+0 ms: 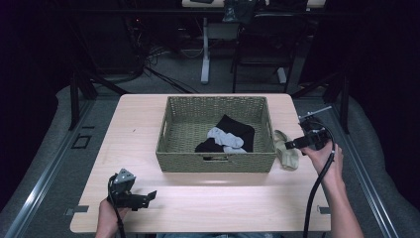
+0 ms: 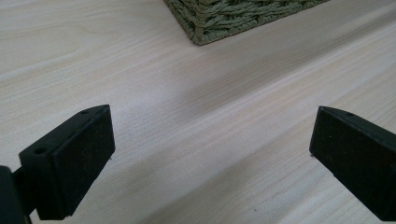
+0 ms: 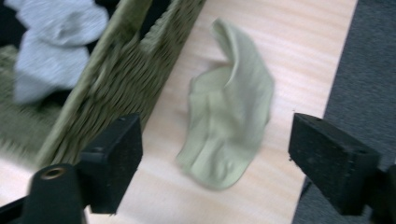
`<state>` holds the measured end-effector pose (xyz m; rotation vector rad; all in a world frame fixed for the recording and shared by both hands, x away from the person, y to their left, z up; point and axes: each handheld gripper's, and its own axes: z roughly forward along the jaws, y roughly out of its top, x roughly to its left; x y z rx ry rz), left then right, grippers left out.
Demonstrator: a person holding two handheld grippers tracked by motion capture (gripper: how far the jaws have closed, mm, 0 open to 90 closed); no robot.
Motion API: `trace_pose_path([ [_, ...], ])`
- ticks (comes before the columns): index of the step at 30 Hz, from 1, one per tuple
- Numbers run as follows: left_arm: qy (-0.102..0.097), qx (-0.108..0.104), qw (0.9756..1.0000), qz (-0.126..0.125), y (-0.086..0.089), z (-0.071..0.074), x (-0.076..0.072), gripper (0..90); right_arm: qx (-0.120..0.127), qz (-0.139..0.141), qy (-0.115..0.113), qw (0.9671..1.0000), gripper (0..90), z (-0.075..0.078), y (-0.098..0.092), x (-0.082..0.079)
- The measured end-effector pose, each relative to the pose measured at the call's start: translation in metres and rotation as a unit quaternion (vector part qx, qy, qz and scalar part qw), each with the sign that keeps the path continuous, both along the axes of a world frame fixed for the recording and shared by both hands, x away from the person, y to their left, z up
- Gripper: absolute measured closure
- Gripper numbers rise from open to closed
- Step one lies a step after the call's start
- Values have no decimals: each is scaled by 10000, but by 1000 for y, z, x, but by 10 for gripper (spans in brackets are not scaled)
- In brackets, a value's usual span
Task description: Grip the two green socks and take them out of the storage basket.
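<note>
I'm looking at a pale wooden table [image 1: 208, 198] on grey carpet [image 1: 44, 163]. Beyond it the room goes dark: a white desk leg [image 1: 205, 49], tangled cables [image 1: 148, 54] and a black chair [image 1: 257, 44].

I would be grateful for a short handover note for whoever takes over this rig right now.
Right claw: open, empty, aimed at the pale green sock, jaws on either side of it but not gripping.
Left claw: open, empty, low over bare table near the front left corner, short of the basket.
Things: the pale green sock lies on the table just outside the right wall of the woven basket. Inside the basket lie a grey sock and black garments.
Done: grey and black items are in the basket.
Left: probably close on the green sock and drop it into the basket.
</note>
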<state>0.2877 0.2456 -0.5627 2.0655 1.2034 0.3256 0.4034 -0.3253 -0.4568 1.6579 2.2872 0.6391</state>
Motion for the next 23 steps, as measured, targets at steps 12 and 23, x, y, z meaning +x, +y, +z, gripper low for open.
trace_pose_path([
  [12,-7,24,10000,-30,-1,0,1,2,-81,308,41,9995,35,-43,4,-57],
  [23,9,31,10000,-34,-3,1,2,2,-139,392,188,9990,0,-72,0,-68],
])
